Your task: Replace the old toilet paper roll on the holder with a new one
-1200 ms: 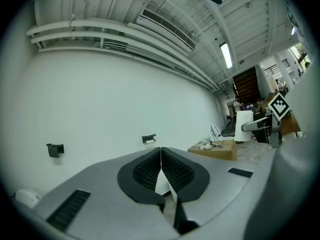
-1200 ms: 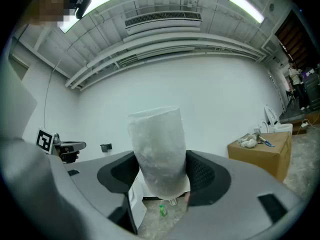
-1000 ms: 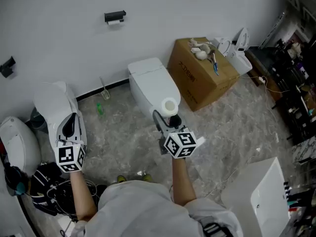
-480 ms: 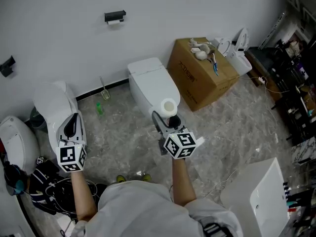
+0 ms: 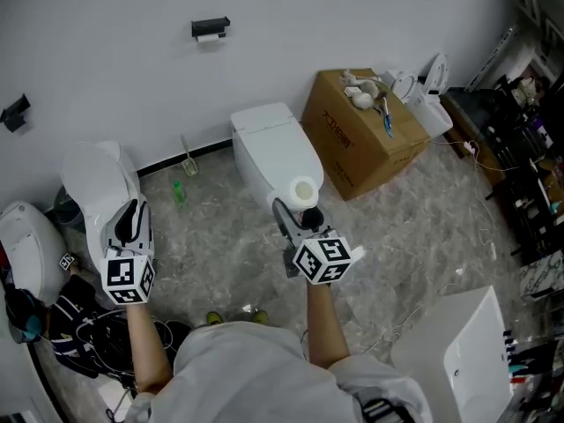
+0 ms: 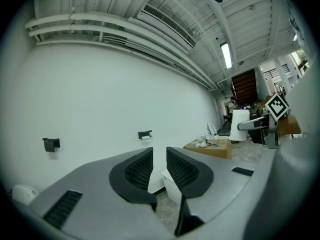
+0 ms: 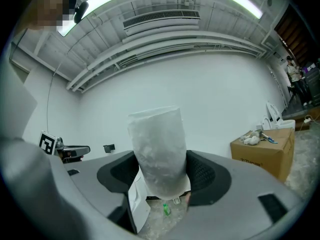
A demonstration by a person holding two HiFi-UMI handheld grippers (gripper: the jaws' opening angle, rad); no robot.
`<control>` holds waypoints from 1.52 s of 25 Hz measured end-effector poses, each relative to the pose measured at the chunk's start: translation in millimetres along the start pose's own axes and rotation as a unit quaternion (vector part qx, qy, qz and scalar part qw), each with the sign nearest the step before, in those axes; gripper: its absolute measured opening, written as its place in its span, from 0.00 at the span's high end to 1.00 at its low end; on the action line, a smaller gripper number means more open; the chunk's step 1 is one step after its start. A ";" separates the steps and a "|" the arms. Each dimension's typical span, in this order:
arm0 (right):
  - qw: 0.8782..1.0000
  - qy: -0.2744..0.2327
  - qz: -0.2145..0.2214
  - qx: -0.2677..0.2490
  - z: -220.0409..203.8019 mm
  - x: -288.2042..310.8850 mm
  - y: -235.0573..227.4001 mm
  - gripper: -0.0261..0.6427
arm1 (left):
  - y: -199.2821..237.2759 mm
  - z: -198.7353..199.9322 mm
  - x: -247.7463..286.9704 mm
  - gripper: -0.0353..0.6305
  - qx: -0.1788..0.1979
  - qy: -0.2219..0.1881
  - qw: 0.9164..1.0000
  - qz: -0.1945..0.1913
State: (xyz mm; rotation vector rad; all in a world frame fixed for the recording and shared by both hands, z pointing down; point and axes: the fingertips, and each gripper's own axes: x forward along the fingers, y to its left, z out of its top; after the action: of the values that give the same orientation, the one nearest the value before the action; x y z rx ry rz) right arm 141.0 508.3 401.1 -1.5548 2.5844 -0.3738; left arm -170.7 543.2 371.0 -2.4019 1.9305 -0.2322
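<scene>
Roll [image 7: 156, 149] upright, clamped between right gripper [image 7: 160, 178] jaws, left gripper [image 6: 159, 166] just opening slightly, empty

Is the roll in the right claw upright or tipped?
Upright: the roll stands on end, clamped in the right claw; the head view shows its core hole from above.

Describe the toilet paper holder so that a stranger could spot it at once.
Find the plain white wall behind the white ceramic toilet. Above the toilet and to its left, a small black bar-shaped holder is fixed to that wall. Unlike the bare black bracket lower at the far left, it has something white beneath it.
</scene>
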 end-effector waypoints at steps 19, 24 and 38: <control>1.000 0.010 0.020 0.004 -0.4 24.7 -46.5 0.51 | -31.2 -11.9 52.4 0.70 -0.009 0.013 1.000 -0.004; 0.999 0.010 0.030 0.009 -6.9 30.5 -76.2 0.51 | -57.8 -21.9 74.6 0.70 -0.008 0.012 1.000 -0.002; 0.999 0.024 0.040 -0.002 -2.2 79.9 -121.3 0.51 | -70.8 -20.8 146.4 0.70 -0.011 0.020 1.000 -0.005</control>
State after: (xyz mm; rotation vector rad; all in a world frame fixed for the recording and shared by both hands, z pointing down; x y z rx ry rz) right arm 206.5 384.0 438.0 -1.4558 2.6750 -0.4047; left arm -74.8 417.2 413.4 -2.4392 1.9476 -0.2621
